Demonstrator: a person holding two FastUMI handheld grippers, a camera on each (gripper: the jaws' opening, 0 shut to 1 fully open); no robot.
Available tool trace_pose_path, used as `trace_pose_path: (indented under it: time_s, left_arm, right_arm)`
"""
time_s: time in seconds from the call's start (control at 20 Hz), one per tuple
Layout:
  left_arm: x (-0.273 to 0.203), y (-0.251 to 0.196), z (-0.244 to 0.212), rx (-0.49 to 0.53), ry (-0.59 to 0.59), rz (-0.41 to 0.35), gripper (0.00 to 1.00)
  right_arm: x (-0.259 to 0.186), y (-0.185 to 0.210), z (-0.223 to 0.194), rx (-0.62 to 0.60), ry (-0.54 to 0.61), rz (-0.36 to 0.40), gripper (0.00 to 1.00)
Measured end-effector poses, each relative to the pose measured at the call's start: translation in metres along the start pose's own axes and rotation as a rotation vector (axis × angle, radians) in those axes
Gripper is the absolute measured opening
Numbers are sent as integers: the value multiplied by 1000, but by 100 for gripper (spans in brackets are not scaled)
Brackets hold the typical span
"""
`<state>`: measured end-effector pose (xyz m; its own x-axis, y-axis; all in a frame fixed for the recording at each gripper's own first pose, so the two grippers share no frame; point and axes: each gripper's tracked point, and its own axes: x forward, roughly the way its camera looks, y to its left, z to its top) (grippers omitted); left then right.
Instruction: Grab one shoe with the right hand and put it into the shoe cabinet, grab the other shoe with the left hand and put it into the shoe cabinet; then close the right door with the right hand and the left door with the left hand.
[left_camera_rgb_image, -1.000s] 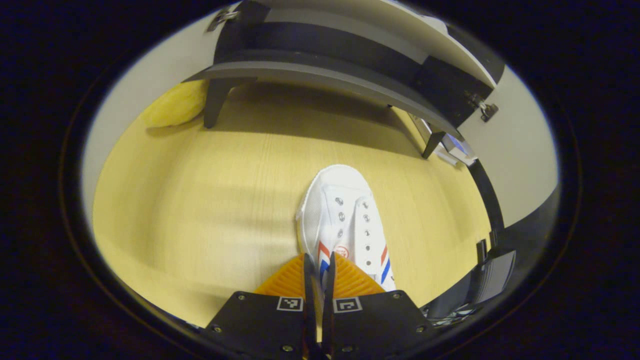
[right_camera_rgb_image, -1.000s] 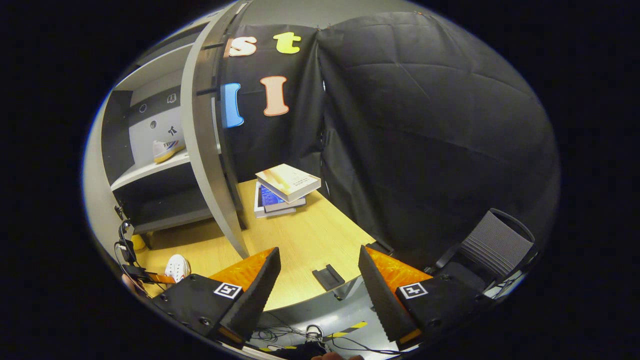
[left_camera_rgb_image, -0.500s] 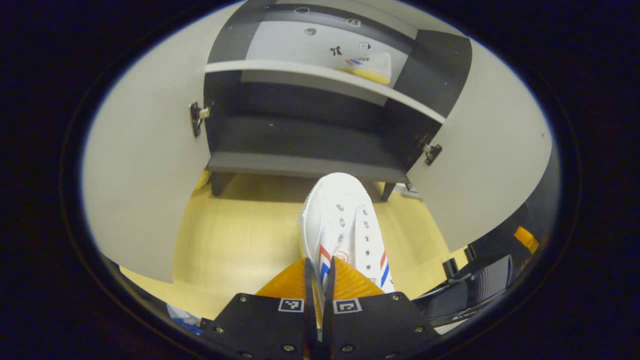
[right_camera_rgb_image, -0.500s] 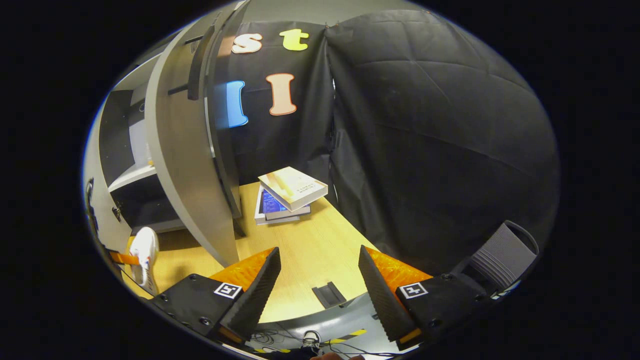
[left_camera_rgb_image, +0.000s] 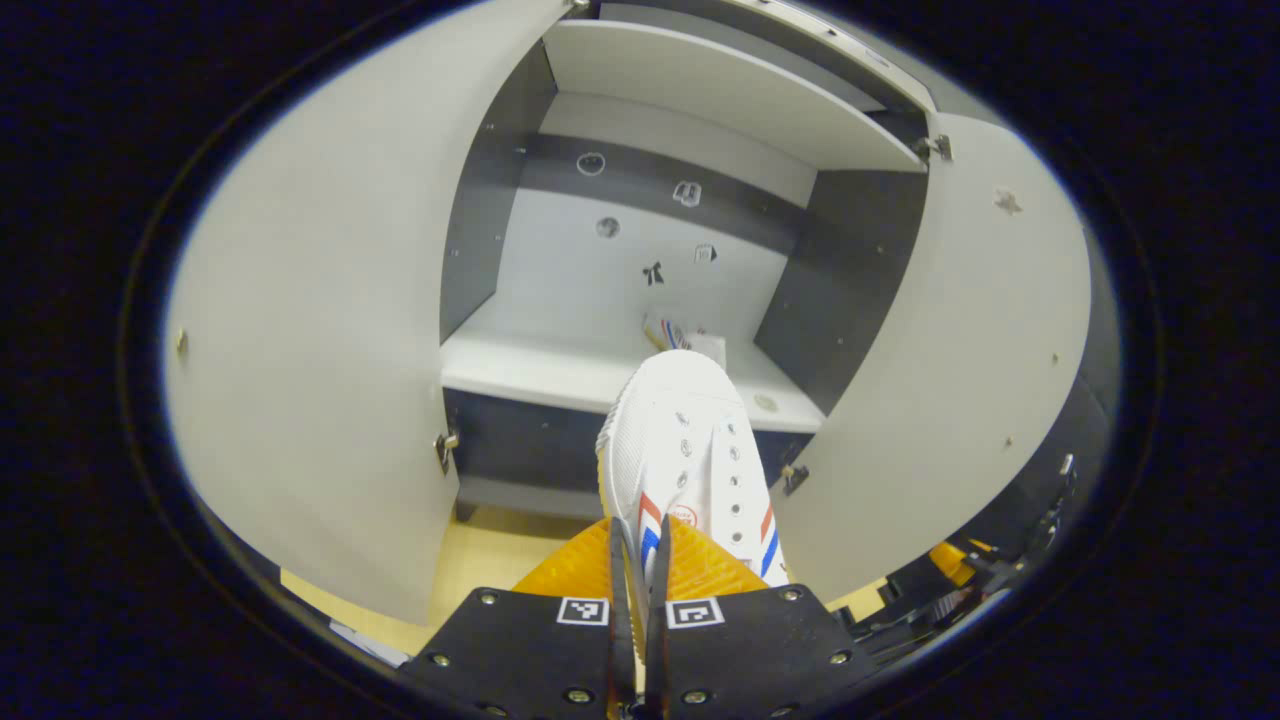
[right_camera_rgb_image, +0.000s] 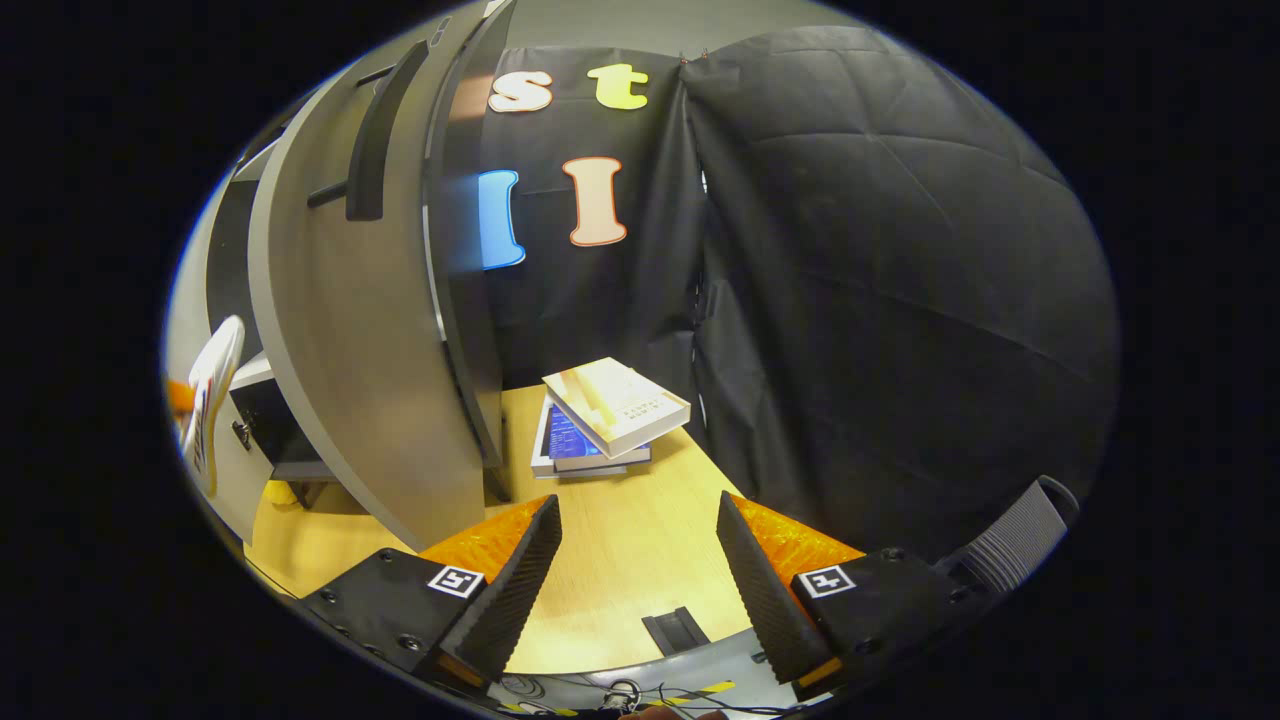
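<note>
My left gripper is shut on the heel edge of a white canvas shoe with red and blue stripes, held in the air with its toe toward the open shoe cabinet. The second shoe lies on the cabinet's white upper shelf, mostly hidden behind the held one. Both doors stand open: the left door and the right door. In the right gripper view, my right gripper is open and empty above the table, beside the right door; the held shoe shows at the far left.
A stack of books lies on the wooden table past the right door, against the black cloth wall. A small dark holder sits at the table's near edge. A grey chair back stands at the lower right.
My left gripper has lifted the shoe from the table up to the level of the upper shelf. The right gripper has shifted slightly, staying open.
</note>
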<state>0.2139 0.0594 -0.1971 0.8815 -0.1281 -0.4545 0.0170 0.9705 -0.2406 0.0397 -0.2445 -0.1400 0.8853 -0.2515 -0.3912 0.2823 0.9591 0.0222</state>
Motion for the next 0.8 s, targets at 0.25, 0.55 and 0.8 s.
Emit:
trace_pose_path:
  time_s: [0.25,0.55,0.8]
  left_arm:
    - [29,18,78,0,-98,80,6]
    - [84,28,126,8,-128,125,4]
    - [135,32,119,-70,-40,132,4]
  right_arm:
    - [0,-5,8,17,-21,6,98]
    - [-6,-40,10,74,-37,-63,97]
    - [1,-67,5,60,-25,-120,92]
